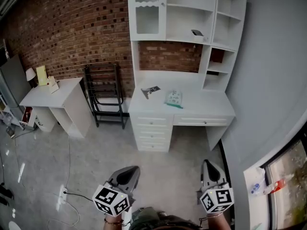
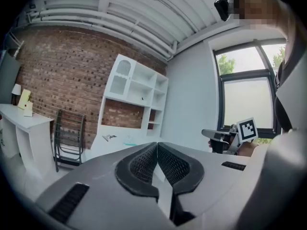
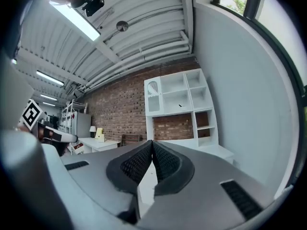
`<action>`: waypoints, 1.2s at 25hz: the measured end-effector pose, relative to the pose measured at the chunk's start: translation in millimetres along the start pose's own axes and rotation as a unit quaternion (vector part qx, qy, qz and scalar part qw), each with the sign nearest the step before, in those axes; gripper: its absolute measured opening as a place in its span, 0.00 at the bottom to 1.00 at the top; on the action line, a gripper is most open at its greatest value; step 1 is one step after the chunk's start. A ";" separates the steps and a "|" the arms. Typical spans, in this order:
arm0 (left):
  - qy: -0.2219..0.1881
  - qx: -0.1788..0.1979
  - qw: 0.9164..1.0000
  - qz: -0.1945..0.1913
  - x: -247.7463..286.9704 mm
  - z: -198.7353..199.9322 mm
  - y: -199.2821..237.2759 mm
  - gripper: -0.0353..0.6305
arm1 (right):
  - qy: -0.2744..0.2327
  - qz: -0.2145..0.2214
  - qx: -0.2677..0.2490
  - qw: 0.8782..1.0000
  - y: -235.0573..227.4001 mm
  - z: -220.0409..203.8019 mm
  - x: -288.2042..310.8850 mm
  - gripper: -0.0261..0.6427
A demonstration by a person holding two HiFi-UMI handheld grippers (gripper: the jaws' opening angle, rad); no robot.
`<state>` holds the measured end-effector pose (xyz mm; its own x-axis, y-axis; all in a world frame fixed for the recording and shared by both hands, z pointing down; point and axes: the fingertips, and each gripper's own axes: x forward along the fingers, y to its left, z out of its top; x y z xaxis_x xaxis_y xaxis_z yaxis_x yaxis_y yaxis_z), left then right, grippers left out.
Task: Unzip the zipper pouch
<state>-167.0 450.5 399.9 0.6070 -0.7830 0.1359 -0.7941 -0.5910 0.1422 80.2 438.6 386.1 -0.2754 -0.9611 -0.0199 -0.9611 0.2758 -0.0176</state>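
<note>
Zipper pouch [image 1: 173,98] on desk [image 1: 207,105] | print unreadable | left claw [image 2: 157,147], right claw [image 3: 152,143] closed

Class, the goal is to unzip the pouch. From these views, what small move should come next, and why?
Probably step toward the desk and bring both tools forward. What looks like the pouch lies on the desk top, well away from the left tool and the right tool. Both tools are shut and empty, so nothing can be gripped from here.
</note>
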 end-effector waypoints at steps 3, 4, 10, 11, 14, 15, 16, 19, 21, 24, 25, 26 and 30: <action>-0.013 0.001 1.000 -0.005 -0.4 4.1 -3.5 0.06 | -0.004 0.002 -0.019 1.000 3.4 2.2 -0.2 0.04; -0.015 0.002 1.000 -0.004 0.0 4.5 -3.6 0.06 | -0.005 0.002 -0.015 1.000 3.2 2.0 0.0 0.04; -0.029 0.006 1.000 -0.010 2.8 5.1 -7.3 0.07 | 0.007 0.024 -0.002 1.000 5.0 -7.5 5.5 0.28; -0.029 0.005 1.000 -0.010 3.1 4.4 -7.5 0.11 | 0.009 0.028 -0.007 1.000 5.9 -8.6 5.6 0.33; -0.016 0.008 1.000 -0.005 4.9 0.5 -7.2 0.35 | 0.012 0.052 -0.004 0.999 12.6 -9.1 7.5 0.43; -0.012 0.011 1.000 -0.004 5.6 -0.5 -8.0 0.42 | 0.012 0.060 0.001 0.998 15.5 -8.4 8.6 0.46; -0.010 0.013 1.000 -0.003 6.2 -0.8 -8.8 0.47 | 0.012 0.067 0.007 0.998 18.1 -7.5 9.8 0.51; -0.014 0.015 1.000 0.004 8.4 2.1 -9.1 0.65 | 0.007 0.070 0.018 0.997 20.0 -4.4 14.3 0.65; -0.018 0.019 1.000 0.006 10.1 3.6 -9.5 0.76 | 0.004 0.067 0.023 0.997 18.9 -4.0 17.9 0.73; -0.019 0.025 0.999 0.006 11.1 2.7 -9.6 0.85 | 0.004 0.072 0.020 0.997 20.0 -5.3 22.0 0.82; -0.020 0.025 0.999 0.007 11.3 2.1 -9.0 0.87 | 0.005 0.074 0.018 0.997 20.5 -5.8 22.9 0.84; -0.020 0.024 0.999 0.009 11.9 1.7 -8.1 0.88 | 0.006 0.075 0.016 0.997 20.3 -5.9 23.8 0.85; -0.019 0.022 1.000 0.013 20.1 0.6 -7.0 0.89 | 0.006 0.077 0.023 0.997 14.5 -5.6 27.5 0.86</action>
<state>-149.2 438.8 401.0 0.5859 -0.8040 0.1015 -0.8102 -0.5781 0.0968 58.5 416.1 390.9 -0.4193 -0.9077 -0.0130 -0.9058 0.4193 -0.0607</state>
